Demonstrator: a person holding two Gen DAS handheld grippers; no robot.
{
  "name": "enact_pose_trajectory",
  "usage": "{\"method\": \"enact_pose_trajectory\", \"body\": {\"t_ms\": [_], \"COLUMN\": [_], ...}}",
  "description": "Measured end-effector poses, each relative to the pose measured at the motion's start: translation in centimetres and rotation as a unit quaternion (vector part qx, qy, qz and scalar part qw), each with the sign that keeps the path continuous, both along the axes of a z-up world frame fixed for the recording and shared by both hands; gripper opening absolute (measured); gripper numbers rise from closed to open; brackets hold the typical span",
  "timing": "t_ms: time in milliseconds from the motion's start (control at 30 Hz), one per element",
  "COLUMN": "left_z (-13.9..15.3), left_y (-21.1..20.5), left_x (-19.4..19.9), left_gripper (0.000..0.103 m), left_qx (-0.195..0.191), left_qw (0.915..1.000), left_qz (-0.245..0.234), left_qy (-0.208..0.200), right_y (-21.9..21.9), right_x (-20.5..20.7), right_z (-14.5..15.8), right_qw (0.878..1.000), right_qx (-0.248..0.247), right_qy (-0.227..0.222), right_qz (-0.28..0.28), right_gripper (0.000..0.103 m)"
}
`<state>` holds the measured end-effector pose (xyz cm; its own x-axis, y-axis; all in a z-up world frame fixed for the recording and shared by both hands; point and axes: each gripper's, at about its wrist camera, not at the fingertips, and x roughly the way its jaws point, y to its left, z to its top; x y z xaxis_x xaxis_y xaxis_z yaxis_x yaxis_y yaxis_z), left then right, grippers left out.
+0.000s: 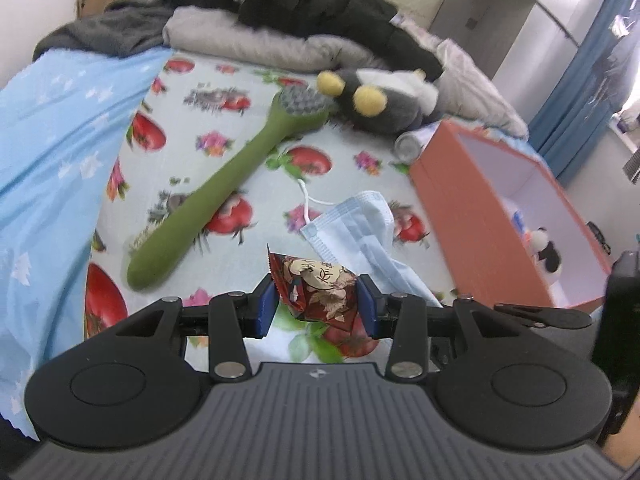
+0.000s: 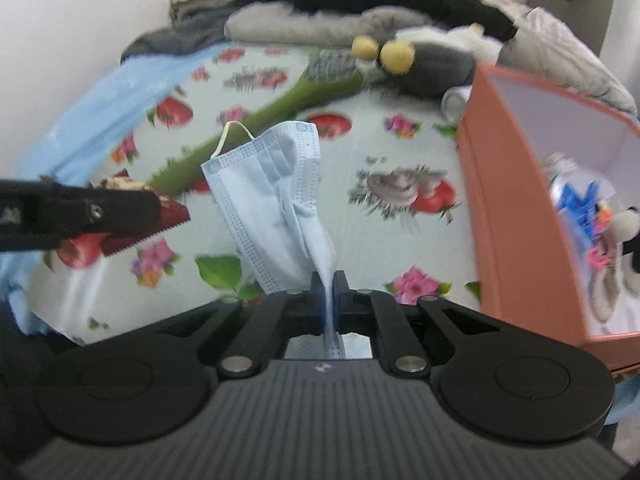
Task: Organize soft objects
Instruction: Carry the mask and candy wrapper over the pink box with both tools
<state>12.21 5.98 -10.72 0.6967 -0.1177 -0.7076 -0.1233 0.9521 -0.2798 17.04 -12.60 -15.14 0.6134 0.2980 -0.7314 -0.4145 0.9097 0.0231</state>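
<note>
Blue pads of the right gripper [image 2: 329, 280] are pinched nearly flat on one gathered end of a pale blue pleated surgical face mask [image 2: 276, 196]. The rest of the mask fans forward from the fingertips, its long axis running straight ahead of the jaws, with a white ear loop at the far corner.

The left gripper [image 1: 316, 304] stands about half open, its pads pressing both sides of a dark red printed foil snack packet [image 1: 320, 288] that sits crosswise between them, serrated end up.

What the next move probably hinges on is the salmon-coloured open cardboard box [image 2: 516, 216]. It stands to the right of both grippers, its long side running away from them. In the right wrist view its near wall is close beside the fingers, so the right hand looks the nearer of the two.

Counted:
- One mask and one packet.
- One box, already holding a small black-and-white plush toy [image 1: 546, 250] and some blue-wrapped items.
- One long olive-green brush with a grey bristle head [image 1: 224, 184], lying diagonally on the fruit-print bedsheet [image 1: 352, 136].
- One grey plush with yellow pom-poms [image 1: 376, 100], beyond the brush head.
</note>
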Motion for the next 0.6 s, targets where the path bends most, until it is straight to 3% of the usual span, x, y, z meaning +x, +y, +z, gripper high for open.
{"method": "enact_pose_trajectory", "body": {"t_ms": [267,600], "left_z": [4.2,7.0], "left_y": [-2.0,-4.6], "left_x": [-2.2,-5.1], "left_gripper": [0.047,0.047], "left_qx": [0.009,0.005], "left_qw": [0.9989,0.9968], "left_qz": [-0.015,-0.039], "left_qy": [-0.044,-0.070], "right_y": [-2.9,-6.2], "right_x": [-3.1,-6.7], "right_z": [5.4,9.4], "right_qw": [0.998,0.994], "right_qx": [0.043,0.075], "right_qy": [-0.025,-0.056], "right_qz": [-0.033,-0.058], "right_gripper": [0.008,0.008]}}
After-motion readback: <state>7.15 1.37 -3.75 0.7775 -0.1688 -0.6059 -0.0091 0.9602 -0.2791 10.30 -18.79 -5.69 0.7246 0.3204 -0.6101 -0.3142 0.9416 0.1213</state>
